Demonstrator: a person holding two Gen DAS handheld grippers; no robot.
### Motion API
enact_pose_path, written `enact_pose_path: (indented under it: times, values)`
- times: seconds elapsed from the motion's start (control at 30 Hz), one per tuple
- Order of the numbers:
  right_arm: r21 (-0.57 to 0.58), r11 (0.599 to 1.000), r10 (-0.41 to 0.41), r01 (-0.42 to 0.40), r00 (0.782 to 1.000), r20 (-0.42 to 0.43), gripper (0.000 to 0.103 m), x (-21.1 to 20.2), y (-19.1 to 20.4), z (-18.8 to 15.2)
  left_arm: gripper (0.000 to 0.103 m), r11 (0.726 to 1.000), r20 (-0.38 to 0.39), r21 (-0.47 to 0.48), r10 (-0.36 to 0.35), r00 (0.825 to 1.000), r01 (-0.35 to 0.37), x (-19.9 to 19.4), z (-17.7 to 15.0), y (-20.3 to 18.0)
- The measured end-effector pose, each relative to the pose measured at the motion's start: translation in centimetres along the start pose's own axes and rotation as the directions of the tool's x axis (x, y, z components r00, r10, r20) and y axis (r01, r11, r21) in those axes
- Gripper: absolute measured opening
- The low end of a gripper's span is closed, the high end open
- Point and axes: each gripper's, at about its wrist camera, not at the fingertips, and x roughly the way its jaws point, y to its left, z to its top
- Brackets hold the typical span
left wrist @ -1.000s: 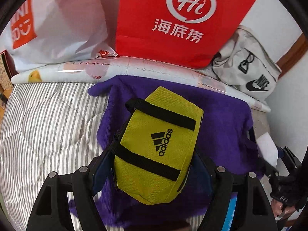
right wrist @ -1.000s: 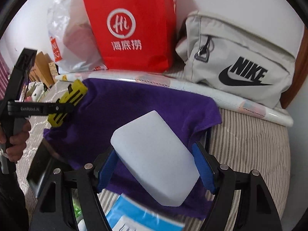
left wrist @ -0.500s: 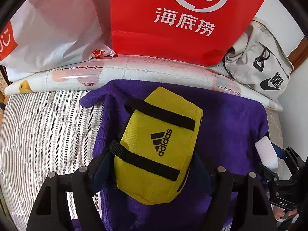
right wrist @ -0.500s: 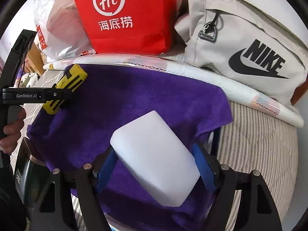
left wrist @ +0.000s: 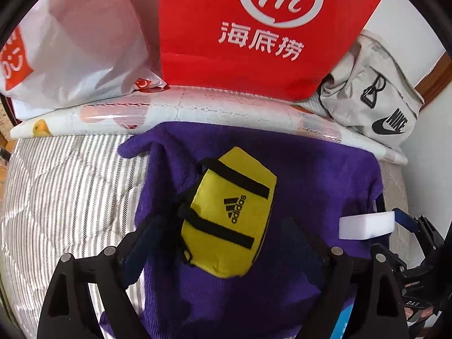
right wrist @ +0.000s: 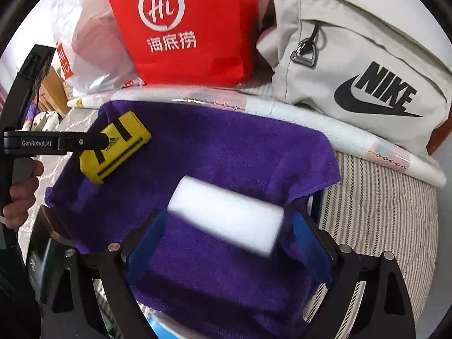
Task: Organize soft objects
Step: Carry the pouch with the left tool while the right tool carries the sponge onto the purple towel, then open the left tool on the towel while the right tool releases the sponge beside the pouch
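The red bag (left wrist: 254,36), at the top middle of the left wrist view, carries a white ring with "Hi" and the characters 海底捞 under it. The yellow pouch (left wrist: 228,220) at centre reads "adidas" beneath a 3-bar logo. The grey bag (right wrist: 358,56), upper right of the right wrist view, shows "NIKE" over a swoosh. The left gripper's (right wrist: 56,142) arm, at mid left there, reads "GenRobot.AI". At the lower right edge of the left wrist view, small letters "DAS" show on the right gripper (left wrist: 412,302).
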Motion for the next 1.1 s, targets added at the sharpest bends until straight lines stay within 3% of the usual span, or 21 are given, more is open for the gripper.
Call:
enact_pose_path:
  times: [0.27,0.53,0.63,0.73,0.87,1.1]
  values:
    - [-0.033,0.999,-0.005,0.007,0.998,0.055,0.091,-4.4,1.1,-1.2,0.088,1.000,0.064,-0.013,-0.009,0.998,0.010,-5.3,-2.9,0.3]
    - [-0.104,0.993,-0.047,0.059,0.992,0.120,0.091,-9.9,3.5,-5.3,0.088,0.999,0.149,-0.025,-0.026,0.988,0.030,-11.5,-7.9,0.8]
    - [-0.080,0.996,-0.031,0.040,0.994,0.107,0.091,-11.2,3.8,-6.8,0.088,0.997,0.170,-0.026,-0.066,0.983,0.072,-13.4,-10.2,0.8]
    - [-0.038,0.999,-0.020,0.026,0.988,0.153,0.091,-12.9,3.9,-8.8,0.088,0.998,0.212,-0.021,-0.061,0.975,0.067,-15.0,-12.7,0.6]
    - [-0.042,0.999,-0.022,0.030,0.985,0.172,0.091,-14.8,4.6,-11.1,0.088,0.997,0.191,0.036,-0.080,0.978,0.074,-15.7,-16.4,-0.2]
    - [-0.064,0.997,-0.034,0.043,0.991,0.132,0.091,-16.1,6.3,-16.1,0.088,0.994,0.165,0.108,-0.042,0.985,0.024,-15.7,-22.6,-2.0]
